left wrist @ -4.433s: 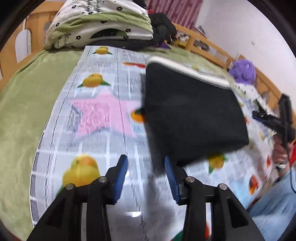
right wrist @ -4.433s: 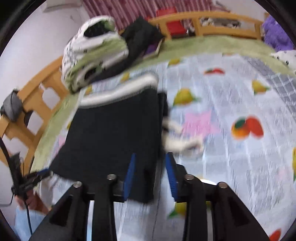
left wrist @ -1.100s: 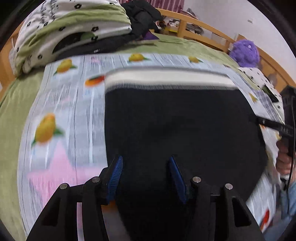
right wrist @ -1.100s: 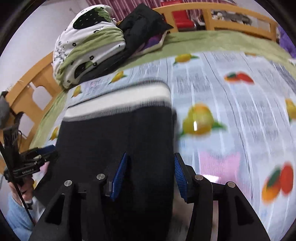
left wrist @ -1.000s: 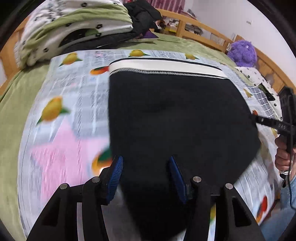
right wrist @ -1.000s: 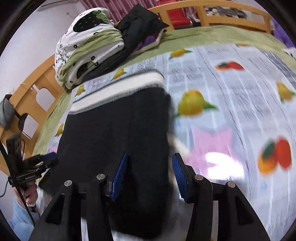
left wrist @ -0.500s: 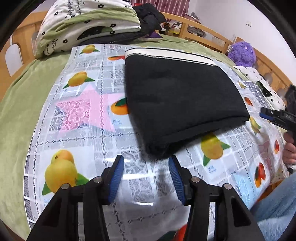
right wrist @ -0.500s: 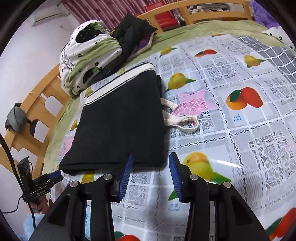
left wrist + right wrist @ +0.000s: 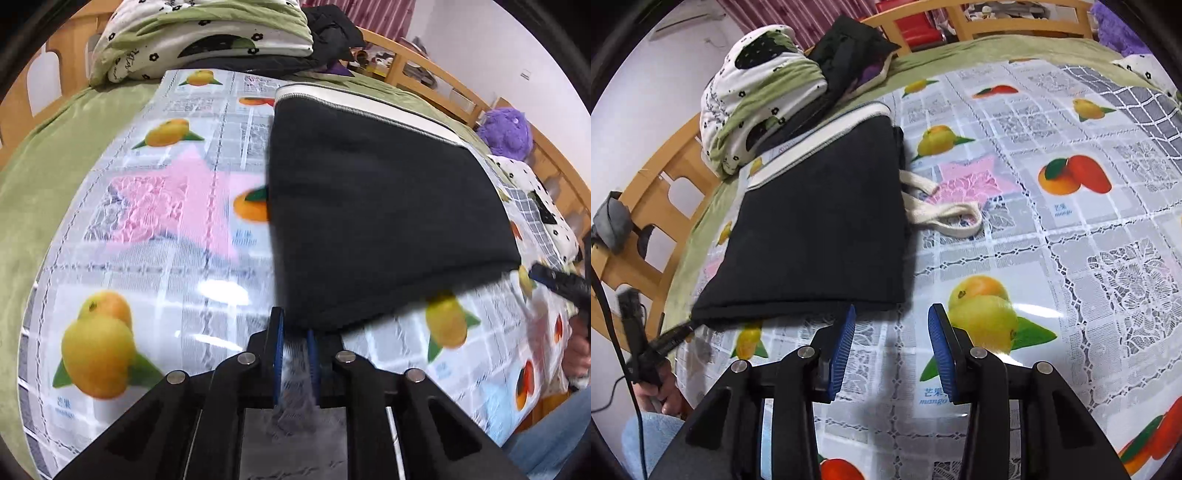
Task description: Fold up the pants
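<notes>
The black pants (image 9: 376, 206) lie folded in a flat rectangle on the fruit-print tablecloth (image 9: 155, 229), white waistband (image 9: 369, 99) at the far end. My left gripper (image 9: 294, 334) sits at the near left corner of the fold, its jaws nearly shut with only a narrow gap and no cloth seen between them. In the right wrist view the pants (image 9: 820, 229) lie ahead to the left, with a cream drawstring (image 9: 945, 218) trailing out to the right. My right gripper (image 9: 892, 326) is open and empty just in front of the near edge.
A pile of bedding (image 9: 199, 40) and dark clothes (image 9: 849, 48) sits at the far end of the bed. A wooden bed rail (image 9: 665, 177) runs along the side. A purple plush toy (image 9: 508, 133) sits at the right.
My left gripper has closed from wide open to nearly shut and moved up to the pants' near corner. My right gripper has stayed open near the front edge.
</notes>
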{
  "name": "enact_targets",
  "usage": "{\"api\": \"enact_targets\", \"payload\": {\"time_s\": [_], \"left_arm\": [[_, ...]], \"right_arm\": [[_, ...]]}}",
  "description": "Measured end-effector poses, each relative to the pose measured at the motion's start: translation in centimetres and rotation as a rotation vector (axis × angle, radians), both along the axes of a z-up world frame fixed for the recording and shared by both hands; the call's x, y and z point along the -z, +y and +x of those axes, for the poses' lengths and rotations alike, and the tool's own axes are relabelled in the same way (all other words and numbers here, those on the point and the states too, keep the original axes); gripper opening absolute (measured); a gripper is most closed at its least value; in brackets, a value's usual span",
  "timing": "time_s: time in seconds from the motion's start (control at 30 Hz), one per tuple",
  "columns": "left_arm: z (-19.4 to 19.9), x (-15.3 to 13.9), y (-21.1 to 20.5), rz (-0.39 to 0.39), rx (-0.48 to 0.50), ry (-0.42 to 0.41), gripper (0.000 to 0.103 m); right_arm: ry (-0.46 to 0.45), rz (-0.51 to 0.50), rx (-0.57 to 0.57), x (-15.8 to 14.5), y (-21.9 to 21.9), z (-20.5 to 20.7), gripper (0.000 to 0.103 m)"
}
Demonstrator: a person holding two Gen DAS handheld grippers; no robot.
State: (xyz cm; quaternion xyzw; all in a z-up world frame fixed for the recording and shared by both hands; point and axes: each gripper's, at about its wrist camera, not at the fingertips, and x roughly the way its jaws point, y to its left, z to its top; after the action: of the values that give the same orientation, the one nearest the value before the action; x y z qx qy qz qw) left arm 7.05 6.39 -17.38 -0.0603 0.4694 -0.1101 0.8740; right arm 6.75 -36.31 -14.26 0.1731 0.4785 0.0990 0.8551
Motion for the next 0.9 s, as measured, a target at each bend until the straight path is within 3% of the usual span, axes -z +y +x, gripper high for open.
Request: {"api": "enact_targets", "payload": {"time_s": [0.1, 0.2, 0.33, 0.43, 0.53, 0.57, 0.63, 0.67, 0.9], "left_arm": [[-1.3, -1.0, 0.8, -0.003, -0.001, 0.007, 0.028], [-1.8, -2.3, 1.9, -0.011, -0.038, -0.031, 0.028], [0.6, -5.1, 2.1, -0.082, -0.070, -0.087, 0.028], [3.3, -6.1, -0.3, -0.092, -0.015, -0.105, 0.028], [4.7, -4.6, -3.3, -0.046, 0.051, -0.067, 0.028], [4.9, -3.3, -4.1, 0.004, 0.048, -0.025, 0.029], [4.3, -2.2, -4.8, 0.052, 0.026, -0.045, 0.029], [3.7, -2.3, -5.0, 0.059, 0.019, -0.072, 0.030], [3.1, -2.6, -4.6, 0.030, -0.009, -0.050, 0.031]], "right_arm": [[-0.025, -0.007, -0.006, -0.6, -0.1, 0.5, 0.042], [-0.071, -0.012, -0.020, -1.6, 0.2, 1.3, 0.042], [-0.101, 0.002, -0.049, -2.6, 1.3, 3.3, 0.042], [-0.064, -0.011, -0.078, -1.7, 2.6, 5.0, 0.042], [0.015, -0.106, -0.076, 0.7, 3.7, 5.9, 0.042], [0.021, -0.123, -0.075, 1.2, 3.8, 5.8, 0.044], [0.045, -0.096, -0.079, 1.9, 3.5, 5.5, 0.045], [0.060, -0.085, -0.080, 2.1, 3.4, 5.3, 0.045], [0.061, -0.108, -0.068, 1.9, 3.2, 3.9, 0.045]]}}
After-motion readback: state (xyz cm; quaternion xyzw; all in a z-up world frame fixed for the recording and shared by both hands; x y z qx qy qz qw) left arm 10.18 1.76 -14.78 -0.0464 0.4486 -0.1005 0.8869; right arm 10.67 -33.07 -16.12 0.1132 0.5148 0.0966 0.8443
